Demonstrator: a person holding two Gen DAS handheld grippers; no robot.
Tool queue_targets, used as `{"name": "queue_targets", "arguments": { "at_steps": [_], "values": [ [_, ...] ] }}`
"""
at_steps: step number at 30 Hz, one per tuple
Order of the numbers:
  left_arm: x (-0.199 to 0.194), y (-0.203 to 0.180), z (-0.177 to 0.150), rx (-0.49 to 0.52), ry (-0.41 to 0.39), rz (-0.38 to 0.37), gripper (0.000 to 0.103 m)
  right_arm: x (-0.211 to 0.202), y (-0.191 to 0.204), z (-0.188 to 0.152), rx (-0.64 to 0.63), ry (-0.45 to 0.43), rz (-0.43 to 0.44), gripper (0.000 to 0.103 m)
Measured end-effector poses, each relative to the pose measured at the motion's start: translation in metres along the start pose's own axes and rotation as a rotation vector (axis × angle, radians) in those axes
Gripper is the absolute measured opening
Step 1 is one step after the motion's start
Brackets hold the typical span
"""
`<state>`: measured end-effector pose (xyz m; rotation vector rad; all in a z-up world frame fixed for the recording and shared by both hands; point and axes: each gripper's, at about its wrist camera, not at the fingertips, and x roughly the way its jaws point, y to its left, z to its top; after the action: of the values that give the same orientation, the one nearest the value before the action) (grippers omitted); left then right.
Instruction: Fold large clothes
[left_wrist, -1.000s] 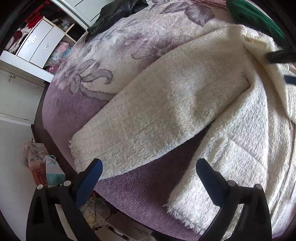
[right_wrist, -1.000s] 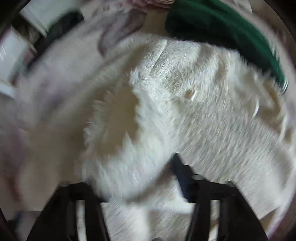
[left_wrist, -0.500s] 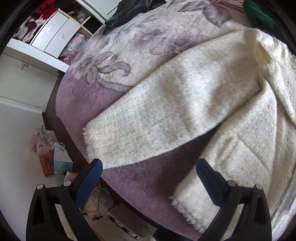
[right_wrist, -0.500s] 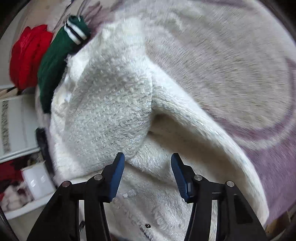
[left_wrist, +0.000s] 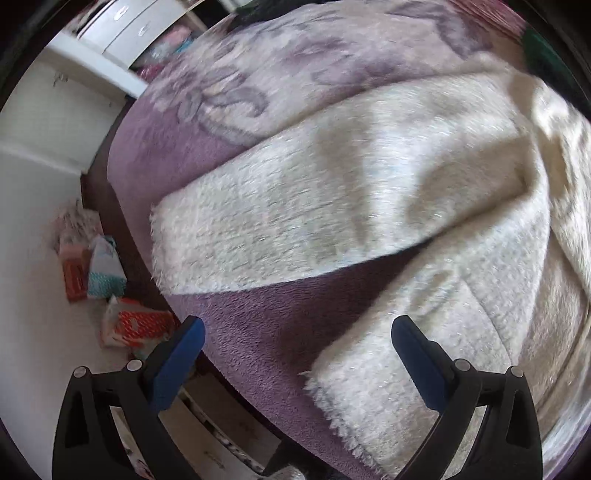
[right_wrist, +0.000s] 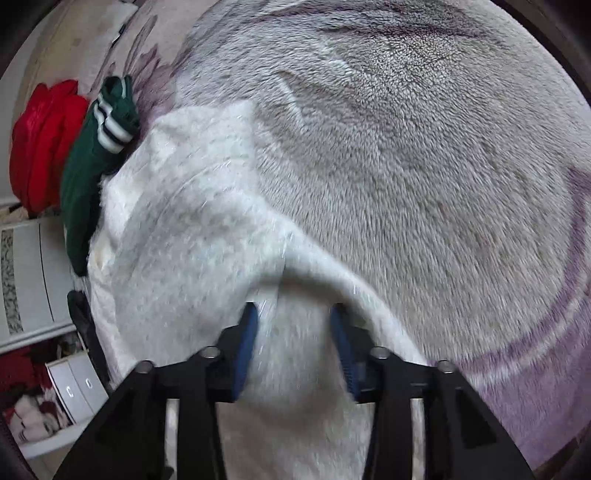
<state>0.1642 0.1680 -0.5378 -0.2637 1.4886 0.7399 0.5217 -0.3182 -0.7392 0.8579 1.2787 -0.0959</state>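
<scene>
A large cream fuzzy garment lies on a purple flowered bed blanket. One sleeve stretches left, its cuff near the bed's edge; the body's hem lies lower right. My left gripper is open and empty, above the bare blanket between sleeve and hem. In the right wrist view the same garment is bunched, and my right gripper has its jaws closed on a thick fold of it.
A green garment with white stripes and a red one lie beside the cream one. White drawers and bags on the floor are left of the bed. The blanket stretches away to the right.
My right gripper has narrowed from open around the fabric to closed on a fold. My left gripper's view has shifted a little, so the sleeve cuff looks closer; it stays open.
</scene>
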Motion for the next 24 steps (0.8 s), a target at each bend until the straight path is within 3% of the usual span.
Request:
{"name": "queue_targets", "arguments": {
  "at_steps": [2, 4, 9, 12, 14, 16, 18, 20, 24],
  "values": [
    [0.006, 0.018, 0.001, -0.056, 0.017, -0.043, 0.103, -0.009, 0.008, -0.017, -0.017, 0.017, 0.026, 0.061],
    [0.018, 0.044, 0.004, -0.163, 0.065, -0.138, 0.103, -0.012, 0.014, -0.031, -0.042, 0.030, 0.026, 0.061],
    [0.080, 0.107, 0.005, -0.566, 0.230, -0.555, 0.103, 0.023, 0.036, -0.061, -0.099, 0.094, -0.005, 0.061],
    [0.119, 0.116, 0.007, -0.721, 0.274, -0.729, 0.102, 0.046, 0.055, -0.091, -0.193, 0.149, -0.040, 0.061],
    [0.140, 0.117, 0.010, -0.779, 0.279, -0.745, 0.093, 0.061, 0.079, -0.101, -0.254, 0.162, -0.071, 0.061],
    [0.148, 0.121, 0.014, -0.818, 0.251, -0.713, 0.088, 0.072, 0.095, -0.119, -0.303, 0.158, -0.109, 0.061],
    [0.139, 0.127, 0.019, -0.867, 0.195, -0.653, 0.069, 0.080, 0.106, -0.131, -0.313, 0.153, -0.131, 0.061],
    [0.124, 0.132, 0.032, -0.863, 0.103, -0.567, 0.014, 0.085, 0.115, -0.141, -0.309, 0.143, -0.143, 0.061],
    [0.114, 0.146, 0.058, -0.863, -0.011, -0.593, 0.011, 0.098, 0.135, -0.155, -0.311, 0.110, -0.190, 0.061]
  ]
}}
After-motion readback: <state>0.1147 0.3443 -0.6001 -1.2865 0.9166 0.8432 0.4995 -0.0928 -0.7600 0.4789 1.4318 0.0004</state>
